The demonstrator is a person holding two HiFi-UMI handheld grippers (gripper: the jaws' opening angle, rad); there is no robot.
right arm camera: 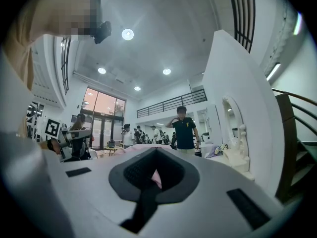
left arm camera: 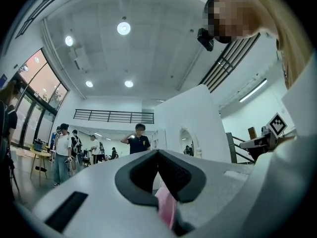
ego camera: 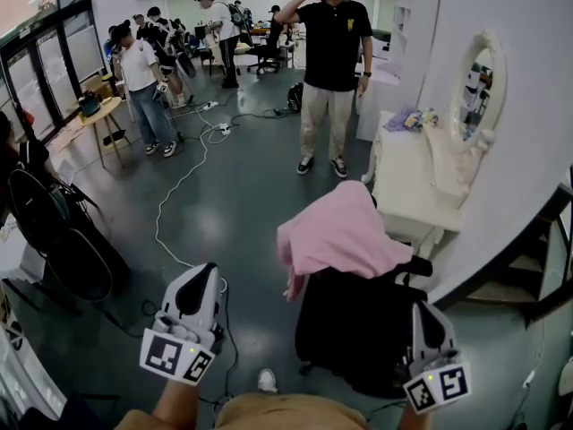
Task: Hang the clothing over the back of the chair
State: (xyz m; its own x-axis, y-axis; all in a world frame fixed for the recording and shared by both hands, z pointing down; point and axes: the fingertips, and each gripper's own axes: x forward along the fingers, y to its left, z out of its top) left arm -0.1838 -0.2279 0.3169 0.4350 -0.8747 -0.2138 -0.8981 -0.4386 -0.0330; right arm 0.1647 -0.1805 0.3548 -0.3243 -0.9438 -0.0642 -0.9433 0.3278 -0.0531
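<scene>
A pink garment (ego camera: 340,227) lies draped over the back of a black chair (ego camera: 358,330) in the head view, hanging down on both sides. My left gripper (ego camera: 208,269) sits to the chair's left, apart from the cloth, jaws shut and empty. My right gripper (ego camera: 421,307) is low at the chair's right side, jaws closed together with nothing in them. In the left gripper view the left gripper (left arm camera: 158,152) shows its tips meeting, and the garment (left arm camera: 166,207) shows pink beyond the gap below. The right gripper (right arm camera: 156,150) looks the same in its own view, with the garment (right arm camera: 155,178) behind.
A white vanity table (ego camera: 421,177) with an oval mirror (ego camera: 474,83) stands beyond the chair on the right. A person in a black shirt (ego camera: 333,70) stands ahead. A white cable (ego camera: 179,186) runs across the floor. Black bags (ego camera: 63,240) sit left, stairs (ego camera: 528,267) right.
</scene>
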